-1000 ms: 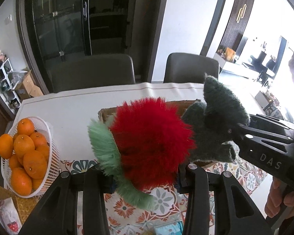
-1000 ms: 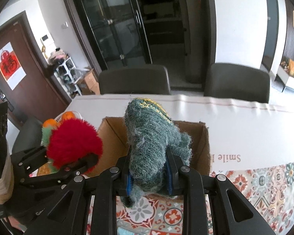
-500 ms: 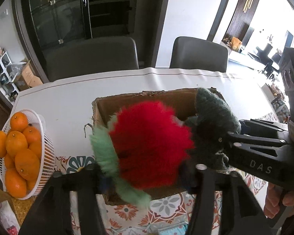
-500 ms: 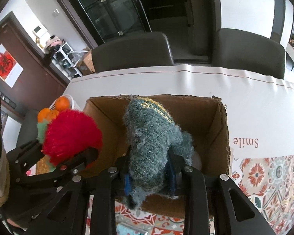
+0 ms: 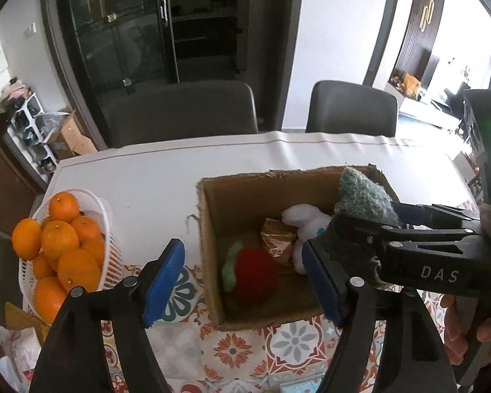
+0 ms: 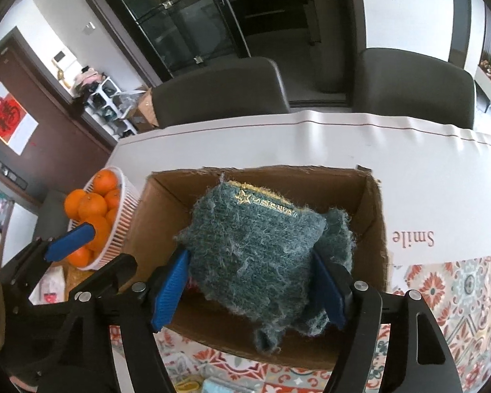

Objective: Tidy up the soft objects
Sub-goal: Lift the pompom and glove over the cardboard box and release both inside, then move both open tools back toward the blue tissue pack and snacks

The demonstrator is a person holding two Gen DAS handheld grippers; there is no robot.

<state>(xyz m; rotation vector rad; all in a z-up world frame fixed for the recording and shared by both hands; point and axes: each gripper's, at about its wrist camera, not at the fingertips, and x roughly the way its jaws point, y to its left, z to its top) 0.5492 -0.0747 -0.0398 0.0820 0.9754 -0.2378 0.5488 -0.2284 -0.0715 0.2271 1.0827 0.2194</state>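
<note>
An open cardboard box (image 5: 209,255) stands on the table. The red fluffy toy with a green tuft (image 5: 253,273) lies inside it, beside a gold-wrapped item (image 5: 276,237) and a white plush (image 5: 306,221). My left gripper (image 5: 242,281) hangs open and empty over the box's near left part. My right gripper (image 6: 250,288) has widened its jaws around the dark green fuzzy item (image 6: 258,249), which still sits between the blue pads above the box (image 6: 373,226). The green item also shows in the left wrist view (image 5: 363,199).
A white basket of oranges (image 5: 60,249) stands left of the box; it also shows in the right wrist view (image 6: 96,209). Two grey chairs (image 5: 183,111) stand at the table's far side. A patterned mat (image 5: 245,353) covers the near table.
My left gripper opened and the red toy dropped into the box. My right gripper's jaws spread wider around the green item, and both grippers moved over the box.
</note>
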